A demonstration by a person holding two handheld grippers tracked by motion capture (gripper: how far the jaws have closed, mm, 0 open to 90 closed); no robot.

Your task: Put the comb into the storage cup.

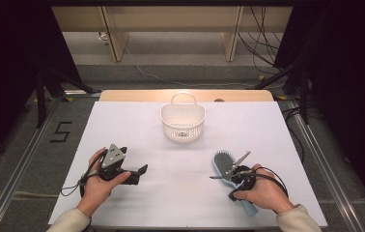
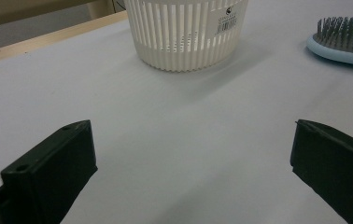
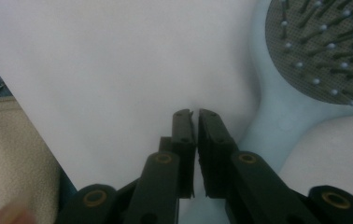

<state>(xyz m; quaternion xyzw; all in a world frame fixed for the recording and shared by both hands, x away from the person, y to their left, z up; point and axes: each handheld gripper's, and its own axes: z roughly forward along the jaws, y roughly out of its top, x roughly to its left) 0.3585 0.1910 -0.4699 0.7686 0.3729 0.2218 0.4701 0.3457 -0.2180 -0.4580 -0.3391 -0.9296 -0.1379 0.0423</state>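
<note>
Lying on the bench (image 1: 137,121) just beside the closed, empty right tongs (image 3: 195,114), the brush (image 1: 225,162) points its handle toward the person; left tongs (image 2: 191,154) gape, well apart, facing the basket (image 1: 183,123).

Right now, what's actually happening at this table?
A person sits at a white table with a two-jaw gripper in each hand. The left gripper is open and holds nothing; it points toward a white slotted basket standing toward the far side. The right gripper has its jaws closed together, gripping nothing, right beside the handle of a light-blue hairbrush that lies bristles-up on the table. Nothing has been lifted yet.
</note>
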